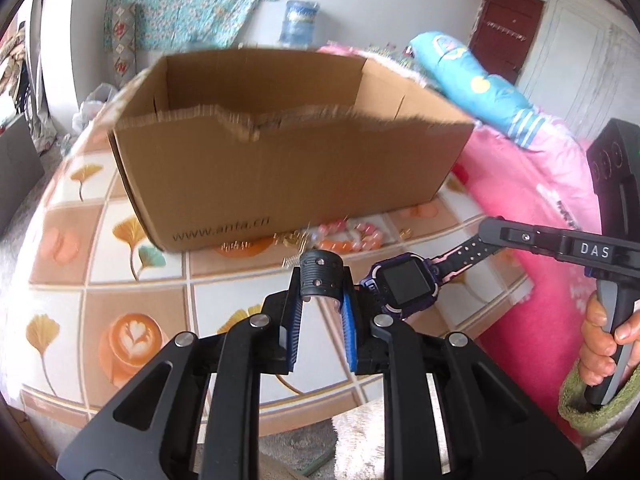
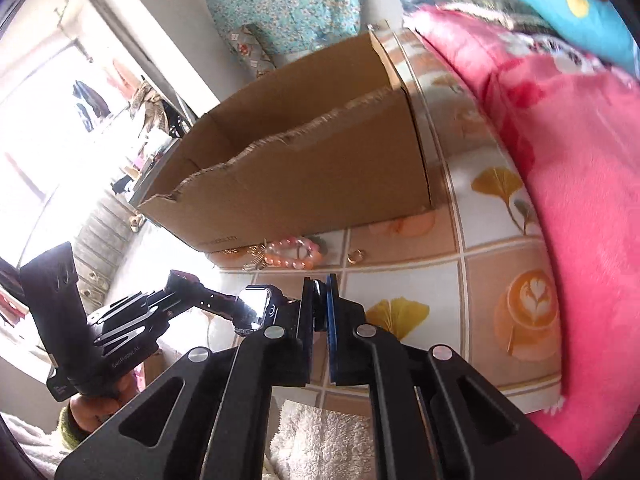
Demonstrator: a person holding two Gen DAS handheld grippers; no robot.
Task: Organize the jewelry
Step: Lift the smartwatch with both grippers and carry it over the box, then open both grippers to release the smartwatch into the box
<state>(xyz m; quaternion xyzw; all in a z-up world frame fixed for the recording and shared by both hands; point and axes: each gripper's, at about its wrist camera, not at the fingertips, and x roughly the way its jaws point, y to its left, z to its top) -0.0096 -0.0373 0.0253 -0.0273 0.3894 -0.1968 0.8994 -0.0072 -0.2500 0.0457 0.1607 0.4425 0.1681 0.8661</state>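
cardboard box [image 1: 280,148] is sitting open-topped toward the far side of the tiled tablecloth [image 1: 100,280], its near wall torn along the top, printed web address showing low on the left

pink bead bracelet [image 1: 352,236] is lying on the cloth just in front of the box's near wall; gold chain pieces [image 1: 292,240] are lying just left of it, a small gold ring [image 2: 355,257] just right of it

left gripper [image 1: 322,300] is clamping one black strap end of the smartwatch [image 1: 404,284], fingers drawn close on it, above the cloth's near edge

right gripper [image 2: 320,312] is pinching the opposite strap of the same watch, fingers nearly together; the watch is hanging between both grippers, screen facing up, off the cloth

pink blanket [image 1: 532,208] is lying along the cloth's right edge
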